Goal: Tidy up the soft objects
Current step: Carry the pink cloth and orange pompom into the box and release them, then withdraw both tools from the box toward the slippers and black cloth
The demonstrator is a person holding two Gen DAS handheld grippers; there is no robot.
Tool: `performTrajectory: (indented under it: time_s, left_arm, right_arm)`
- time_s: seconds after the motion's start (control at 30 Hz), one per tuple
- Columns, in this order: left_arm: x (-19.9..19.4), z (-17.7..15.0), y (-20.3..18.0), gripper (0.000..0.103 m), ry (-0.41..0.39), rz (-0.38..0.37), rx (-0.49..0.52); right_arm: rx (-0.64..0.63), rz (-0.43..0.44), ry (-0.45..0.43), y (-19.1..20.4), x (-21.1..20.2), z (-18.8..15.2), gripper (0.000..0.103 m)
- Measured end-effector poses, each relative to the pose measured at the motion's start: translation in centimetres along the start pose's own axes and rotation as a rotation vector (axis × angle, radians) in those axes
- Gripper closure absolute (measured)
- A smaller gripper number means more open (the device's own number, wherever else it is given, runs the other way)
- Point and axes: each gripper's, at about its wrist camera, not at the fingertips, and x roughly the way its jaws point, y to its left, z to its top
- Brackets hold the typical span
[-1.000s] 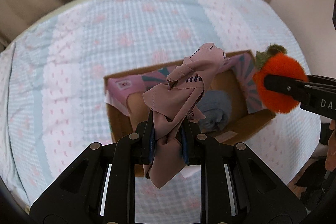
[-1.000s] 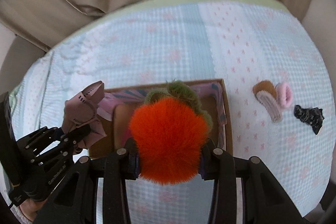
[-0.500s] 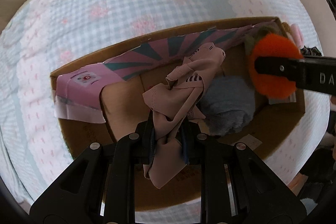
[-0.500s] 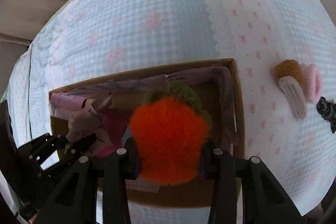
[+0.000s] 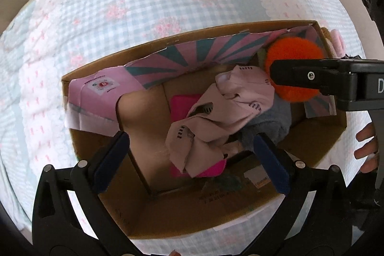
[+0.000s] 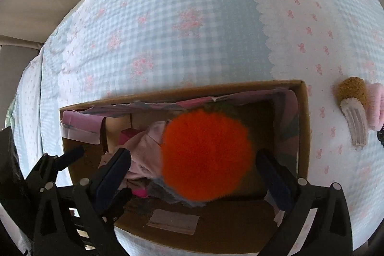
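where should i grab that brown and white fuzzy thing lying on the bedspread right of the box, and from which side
Grip the brown and white fuzzy piece across its narrow width, about where the brown top meets the ribbed white end, coming from above. It lies flat and elongated on the bedspread, so the long sides suit the fingers. A pink fuzzy item touches its right side, so one finger would likely have to wedge in between them.

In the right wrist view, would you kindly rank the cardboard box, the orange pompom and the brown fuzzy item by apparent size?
1. Cardboard box
2. Orange pompom, though nearness to the camera enlarges it
3. Brown fuzzy item
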Motion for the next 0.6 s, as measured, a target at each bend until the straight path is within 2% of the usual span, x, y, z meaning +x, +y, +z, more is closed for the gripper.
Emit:
performTrajectory:
  time_s: [0.27,0.6]
  left_arm:
    - [-2.6,-1.0,-0.4,0.0,-0.04,0.013,-0.011]
    - [-9.0,-4.1,-1.1,0.0,-0.139,0.031,-0.04]
  right_arm:
    - [-0.014,0.001,-0.039,0.5,-2.0,-1.2,0.0]
    - [-0.056,-0.018,-0.14,2.7,-7.9,-4.2,0.0]
